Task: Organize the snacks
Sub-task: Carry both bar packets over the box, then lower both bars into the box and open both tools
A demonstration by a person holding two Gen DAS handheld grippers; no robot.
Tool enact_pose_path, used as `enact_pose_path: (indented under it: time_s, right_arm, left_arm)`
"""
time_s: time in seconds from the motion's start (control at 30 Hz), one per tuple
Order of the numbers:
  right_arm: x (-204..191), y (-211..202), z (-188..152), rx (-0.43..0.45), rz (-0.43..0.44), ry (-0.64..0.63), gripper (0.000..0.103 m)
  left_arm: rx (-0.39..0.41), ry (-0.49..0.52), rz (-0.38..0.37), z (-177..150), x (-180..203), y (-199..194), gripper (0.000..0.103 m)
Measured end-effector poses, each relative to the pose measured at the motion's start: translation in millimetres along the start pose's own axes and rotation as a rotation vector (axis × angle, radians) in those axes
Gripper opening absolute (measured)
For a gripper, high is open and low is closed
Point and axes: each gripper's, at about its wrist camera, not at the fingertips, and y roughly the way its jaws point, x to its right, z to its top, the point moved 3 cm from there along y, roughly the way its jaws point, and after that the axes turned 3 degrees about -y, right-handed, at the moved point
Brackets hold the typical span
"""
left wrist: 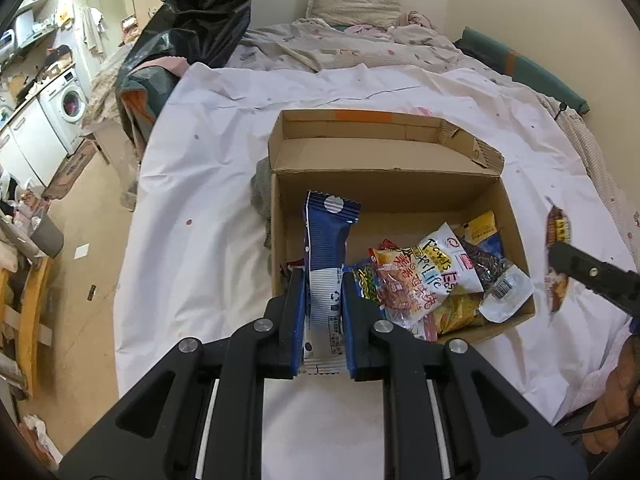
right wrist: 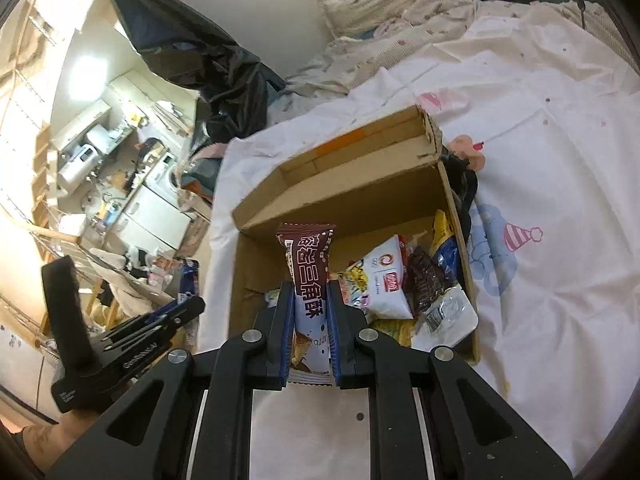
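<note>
Left tongs [left wrist: 322, 280] clamping blue packet [left wrist: 326, 236], cardboard box [left wrist: 400, 196] behind

1. You have a bed [left wrist: 208, 208] as your work surface, covered by a white sheet [left wrist: 192, 280] with small coloured dots and cartoon prints.
2. An open cardboard box [left wrist: 516, 216] sits directly on the sheet, near the centre of your left wrist view, its flap standing up at 12 o'clock.
3. A dark bundle of cloth [left wrist: 262, 196] lies against the box's wall at 9 o'clock.
4. At 12 o'clock from the box, crumpled bedding [left wrist: 320, 48] and a pillow [left wrist: 356, 2] lie at the head of the bed.
5. At 10 o'clock, a black plastic bag [left wrist: 200, 12] rises at the bed's edge.
</note>
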Motion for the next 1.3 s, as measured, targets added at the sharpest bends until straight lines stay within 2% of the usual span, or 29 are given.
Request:
enact_pose_path:
  time_s: [0.4, 0.53, 0.73, 1.2, 1.27, 1.3]
  right_arm:
    - [5.4, 61.6, -3.6, -0.108, -0.082, -0.026, 0.016]
    - [8.1, 70.8, -9.2, -0.137, -0.091, -0.026, 0.016]
    - [10.3, 76.3, -12.7, -0.146, -0.105, -0.024, 0.017]
    - [9.7, 77.5, -11.3, -0.142, -0.113, -0.022, 0.02]
    - [8.7, 76.6, -10.7, -0.139, -0.117, -0.025, 0.02]
    - [8.3, 76.0, -10.1, -0.137, -0.118, -0.025, 0.022]
  left_arm:
    - [-0.003, -0.01, -0.049, -0.5, 2.1, 43.2, 0.014]
    - [-0.042, -0.032, -0.069, -3.2, 1.6, 55.3, 0.014]
    - [-0.059, -0.054, -0.075, -4.5, 2.1, 61.7, 0.014]
    - [-0.04, -0.02, -0.084, -5.0, 9.9, 56.3, 0.015]
    - [-0.035, -0.015, -0.085, -4.8, 10.1, 55.1, 0.017]
    - [-0.029, -0.012, -0.084, -4.6, 10.0, 54.1, 0.024]
